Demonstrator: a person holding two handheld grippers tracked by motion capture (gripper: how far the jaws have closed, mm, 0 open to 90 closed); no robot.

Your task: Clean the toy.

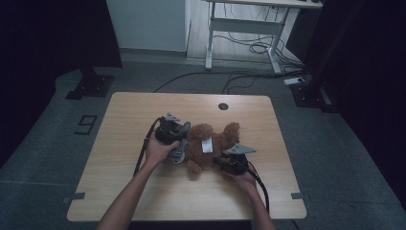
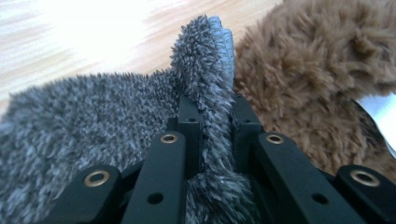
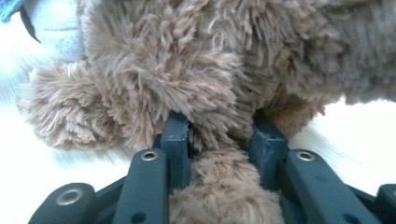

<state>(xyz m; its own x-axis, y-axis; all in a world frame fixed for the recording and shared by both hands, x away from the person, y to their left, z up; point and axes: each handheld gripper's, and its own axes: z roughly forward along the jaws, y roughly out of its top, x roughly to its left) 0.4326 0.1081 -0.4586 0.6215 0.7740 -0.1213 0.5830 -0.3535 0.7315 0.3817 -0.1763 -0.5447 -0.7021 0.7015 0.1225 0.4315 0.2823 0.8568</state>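
Note:
A brown teddy bear with a white tag lies in the middle of the wooden table. A grey fuzzy cloth lies against its left side. My left gripper is shut on an upright fold of this grey cloth, with the bear's fur just beyond. My right gripper comes from the near right, and its jaws are closed on a brown limb of the bear. In the right gripper view the fur fills the gap at my right gripper.
A round cable hole sits near the table's far edge. Beyond the table stand a white desk frame with cables on the floor, and black stand bases at the left and right. Bare tabletop lies to the left and front.

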